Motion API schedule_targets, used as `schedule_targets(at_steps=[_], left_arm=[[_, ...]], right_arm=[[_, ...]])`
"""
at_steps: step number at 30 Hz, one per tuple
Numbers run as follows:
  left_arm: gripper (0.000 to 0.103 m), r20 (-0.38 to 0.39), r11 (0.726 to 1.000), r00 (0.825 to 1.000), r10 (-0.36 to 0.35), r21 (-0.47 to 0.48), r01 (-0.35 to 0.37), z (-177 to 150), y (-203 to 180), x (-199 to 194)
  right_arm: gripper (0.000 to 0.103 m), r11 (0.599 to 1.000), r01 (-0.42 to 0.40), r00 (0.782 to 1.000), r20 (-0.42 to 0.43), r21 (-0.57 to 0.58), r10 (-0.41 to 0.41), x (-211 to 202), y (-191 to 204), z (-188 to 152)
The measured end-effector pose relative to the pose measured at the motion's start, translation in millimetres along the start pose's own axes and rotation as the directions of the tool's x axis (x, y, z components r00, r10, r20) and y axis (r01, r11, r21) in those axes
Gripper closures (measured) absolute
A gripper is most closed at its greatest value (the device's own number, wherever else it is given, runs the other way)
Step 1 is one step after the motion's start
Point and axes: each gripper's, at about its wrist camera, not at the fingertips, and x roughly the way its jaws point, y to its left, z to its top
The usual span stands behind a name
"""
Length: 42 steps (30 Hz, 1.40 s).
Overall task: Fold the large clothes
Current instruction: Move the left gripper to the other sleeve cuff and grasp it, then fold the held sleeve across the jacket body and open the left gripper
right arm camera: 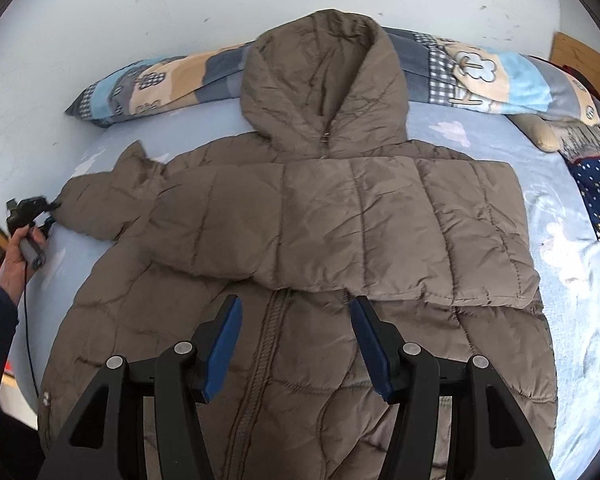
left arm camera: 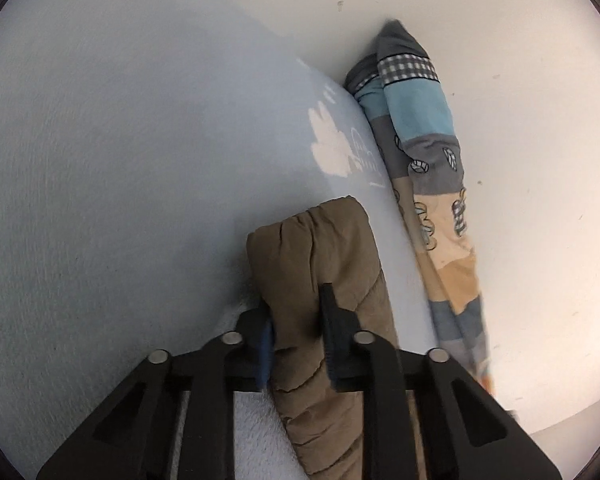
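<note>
A brown quilted hooded jacket (right arm camera: 300,220) lies front up on a light blue bed sheet (right arm camera: 580,280), hood toward the wall. Its right-hand sleeve (right arm camera: 400,216) is folded across the chest. My left gripper (left arm camera: 296,336) is shut on the cuff of the other sleeve (left arm camera: 320,256), which stretches out to the left; the gripper also shows in the right wrist view (right arm camera: 48,208), held by a hand. My right gripper (right arm camera: 296,336) is open and empty, hovering above the jacket's zip below the folded sleeve.
A patchwork pillow (right arm camera: 480,76) lies along the white wall (right arm camera: 140,8) behind the hood; it also shows in the left wrist view (left arm camera: 428,152). A dark blue starry cushion (right arm camera: 596,188) and a wooden headboard (right arm camera: 580,56) are at the right.
</note>
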Motion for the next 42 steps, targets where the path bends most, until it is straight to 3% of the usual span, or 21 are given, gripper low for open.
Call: schedule_targets(at_steps=[3,9,13,16,21,29,35,42], left_arm=[[0.089,0.033,0.999,0.999,0.005,0.04,-0.007,-1.0,-13.3,-8.5],[0.09,0.087,0.987,0.991,-0.101,0.13,0.089,2.9,-63.1,-49.9],[0.09,0.109,0.961,0.973,-0.203,0.21,0.177,-4.0,-116.2,-97.6],[0.09,0.114,0.926,0.956,-0.269,0.302,0.225,-21.3,-159.9,-133.2],[0.09,0.041,0.84,0.934,-0.354,0.454,0.298,-76.1,-240.0,-174.8],[0.09,-0.125,0.715,0.894,-0.43,0.558,0.422,-185.2,-331.0,-201.5],[0.09,-0.261,0.653,0.873,-0.412,0.584,0.483,-277.8,-365.0,-193.1],[0.09,-0.386,0.606,0.846,-0.367,0.591,0.533,-371.4,-386.4,-174.1]], right_arm=[[0.042,0.997,0.055,0.998,0.005,0.045,-0.055,5.7,-10.9,5.2],[0.042,0.983,0.052,0.998,0.016,0.176,-0.056,0.4,-42.2,9.3],[0.042,0.973,0.051,0.996,0.061,0.224,-0.066,-14.6,-57.4,12.6],[0.042,0.966,0.06,0.992,0.091,0.252,-0.086,-24.9,-69.5,15.4],[0.042,0.938,0.047,0.984,0.146,0.344,-0.102,-46.4,-99.2,16.8],[0.042,0.877,0.025,0.965,0.217,0.479,-0.146,-78.2,-148.5,18.9],[0.042,0.852,0.021,0.952,0.25,0.523,-0.176,-95.0,-167.1,19.8],[0.042,0.824,-0.001,0.946,0.267,0.566,-0.183,-109.4,-186.3,13.7]])
